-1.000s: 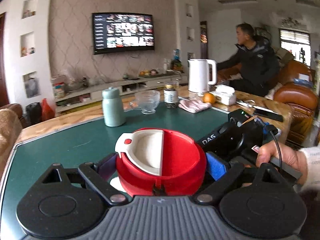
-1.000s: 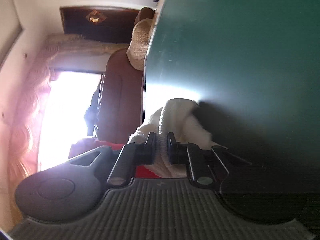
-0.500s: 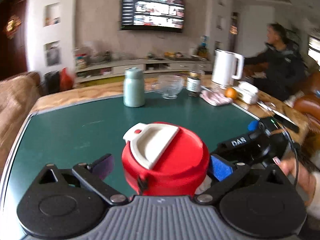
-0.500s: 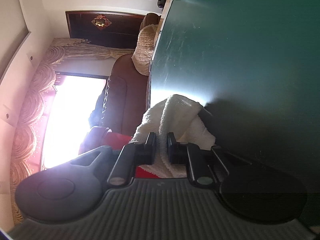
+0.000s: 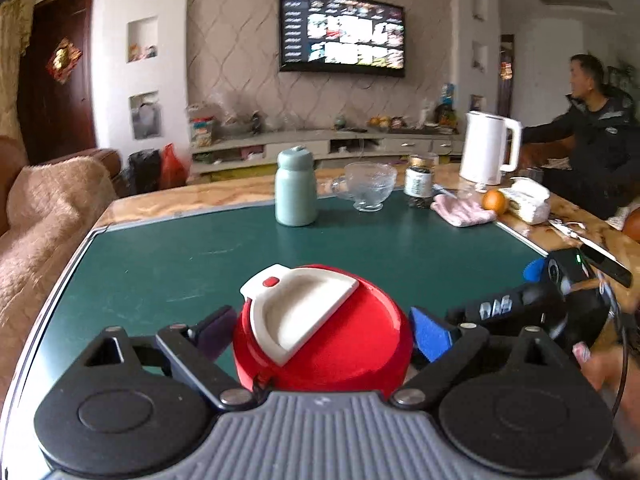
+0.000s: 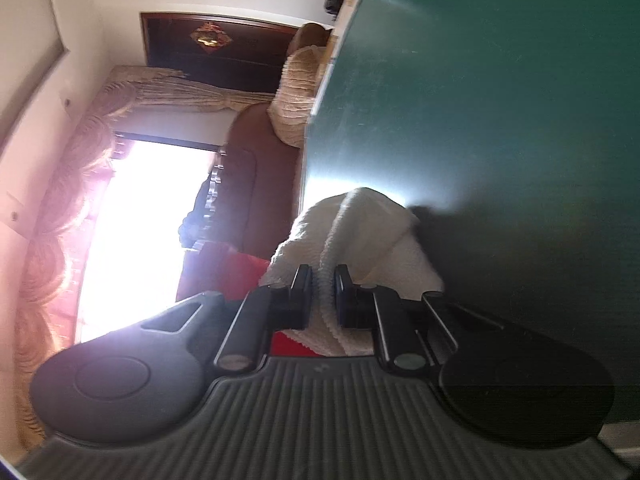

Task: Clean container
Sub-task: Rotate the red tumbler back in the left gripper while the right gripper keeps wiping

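A red container (image 5: 324,344) with a white flip lid stands on the green table (image 5: 400,240), and my left gripper (image 5: 324,332) is shut on its sides with its purple and blue pads. In the right wrist view, which is turned on its side, my right gripper (image 6: 323,296) is shut on a folded white cloth (image 6: 368,232). The cloth is pressed beside the red container (image 6: 236,272) just above the table (image 6: 500,120). The right gripper's black body (image 5: 496,306) and the hand on it show to the right of the container.
At the table's far side stand a teal bottle (image 5: 295,188), a glass bowl (image 5: 368,186), a jar (image 5: 419,180), a pink cloth (image 5: 460,210), an orange (image 5: 494,200) and a white kettle (image 5: 486,148). A person (image 5: 600,140) sits at the right. A blanket-covered sofa (image 5: 44,216) borders the left edge.
The left gripper and the container have turned, so the room has slid rightward in its view and the lid now sits diagonally. The right gripper keeps the cloth clamped and has shifted slightly.
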Tool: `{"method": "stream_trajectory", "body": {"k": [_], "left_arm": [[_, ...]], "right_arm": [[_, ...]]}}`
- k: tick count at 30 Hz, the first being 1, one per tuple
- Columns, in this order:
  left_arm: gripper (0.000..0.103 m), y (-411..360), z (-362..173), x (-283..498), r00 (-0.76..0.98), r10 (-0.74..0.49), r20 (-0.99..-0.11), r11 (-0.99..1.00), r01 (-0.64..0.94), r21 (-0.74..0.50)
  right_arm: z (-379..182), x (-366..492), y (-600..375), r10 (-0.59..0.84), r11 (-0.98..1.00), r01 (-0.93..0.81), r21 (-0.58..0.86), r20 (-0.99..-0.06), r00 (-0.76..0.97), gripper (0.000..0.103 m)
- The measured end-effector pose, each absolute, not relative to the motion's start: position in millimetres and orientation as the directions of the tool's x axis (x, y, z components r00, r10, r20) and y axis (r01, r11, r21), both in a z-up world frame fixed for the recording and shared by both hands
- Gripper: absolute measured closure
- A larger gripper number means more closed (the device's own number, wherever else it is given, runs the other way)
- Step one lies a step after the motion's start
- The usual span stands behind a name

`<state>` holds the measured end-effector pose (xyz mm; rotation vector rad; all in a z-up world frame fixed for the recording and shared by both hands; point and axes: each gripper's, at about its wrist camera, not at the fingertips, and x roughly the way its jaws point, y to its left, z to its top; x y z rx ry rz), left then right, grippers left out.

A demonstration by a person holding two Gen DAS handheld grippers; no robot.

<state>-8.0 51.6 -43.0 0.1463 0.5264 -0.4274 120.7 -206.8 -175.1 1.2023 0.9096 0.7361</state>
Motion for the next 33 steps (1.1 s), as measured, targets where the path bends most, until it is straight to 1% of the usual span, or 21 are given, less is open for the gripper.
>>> {"method": "stream_trajectory", "body": {"k": [2,4,5,8,10,11,12,13,15,16,19,22,24,25,28,29,31,33], "left_arm": [[0.009,57,-45,-12,0.776,-0.390,-0.496,0.886,0.463,0.028],[0.009,62,-47,-16,0.770,-0.426,-0.475,0.867,0.497,0.027],[0.009,66,-48,-18,0.761,-0.452,-0.466,0.852,0.522,0.027],[0.008,68,-48,-24,0.735,-0.501,-0.456,0.803,0.592,0.072],[0.008,66,-48,-28,0.720,-0.520,-0.459,0.775,0.624,0.101],[0.008,66,-48,-28,0.713,-0.529,-0.460,0.763,0.637,0.110],[0.008,67,-48,-28,0.706,-0.537,-0.462,0.754,0.647,0.111],[0.008,67,-47,-28,0.699,-0.545,-0.464,0.746,0.656,0.111],[0.008,68,-47,-27,0.685,-0.558,-0.468,0.736,0.669,0.102],[0.008,69,-47,-26,0.680,-0.563,-0.470,0.733,0.674,0.097],[0.008,68,-47,-24,0.667,-0.575,-0.473,0.717,0.690,0.100],[0.008,67,-47,-22,0.651,-0.584,-0.485,0.698,0.707,0.110],[0.008,67,-46,-19,0.635,-0.592,-0.496,0.681,0.723,0.113],[0.008,67,-46,-17,0.626,-0.597,-0.502,0.672,0.732,0.114],[0.008,67,-45,-11,0.603,-0.611,-0.513,0.648,0.753,0.112],[0.008,67,-45,-9,0.597,-0.615,-0.515,0.643,0.758,0.111],[0.008,65,-45,-7,0.587,-0.622,-0.518,0.631,0.768,0.113],[0.008,65,-46,-4,0.579,-0.628,-0.520,0.619,0.777,0.117]], "right_arm": [[-165,122,-209,0.875,0.160,-0.031,0.987,-0.127,0.468,0.088],[-163,126,-209,0.879,0.138,-0.043,0.989,-0.102,0.465,0.088],[-166,128,-206,0.882,0.149,-0.040,0.988,-0.115,0.456,0.088],[-186,133,-195,0.871,0.261,0.010,0.965,-0.240,0.428,0.088],[-195,133,-195,0.868,0.282,0.046,0.958,-0.275,0.414,0.088],[-193,131,-195,0.868,0.279,0.048,0.959,-0.274,0.415,0.088],[-188,129,-197,0.872,0.264,0.036,0.964,-0.255,0.418,0.088],[-183,127,-200,0.880,0.233,0.021,0.972,-0.220,0.420,0.088],[-171,123,-206,0.898,0.140,-0.012,0.990,-0.122,0.423,0.088],[-166,122,-208,0.900,0.125,-0.027,0.992,-0.102,0.424,0.088],[-169,124,-207,0.901,0.180,-0.041,0.983,-0.148,0.407,0.088],[-198,127,-207,0.893,0.242,0.057,0.968,-0.246,0.376,0.088],[-202,124,-210,0.891,0.251,0.078,0.965,-0.262,0.370,0.088],[-199,124,-212,0.895,0.240,0.073,0.968,-0.250,0.370,0.088],[-179,127,-216,0.917,0.142,0.002,0.990,-0.132,0.377,0.088],[-174,130,-216,0.921,0.123,-0.020,0.992,-0.106,0.375,0.088],[-170,136,-210,0.928,0.146,-0.046,0.988,-0.121,0.353,0.088],[-181,142,-205,0.936,0.170,-0.027,0.985,-0.153,0.317,0.088]]}}
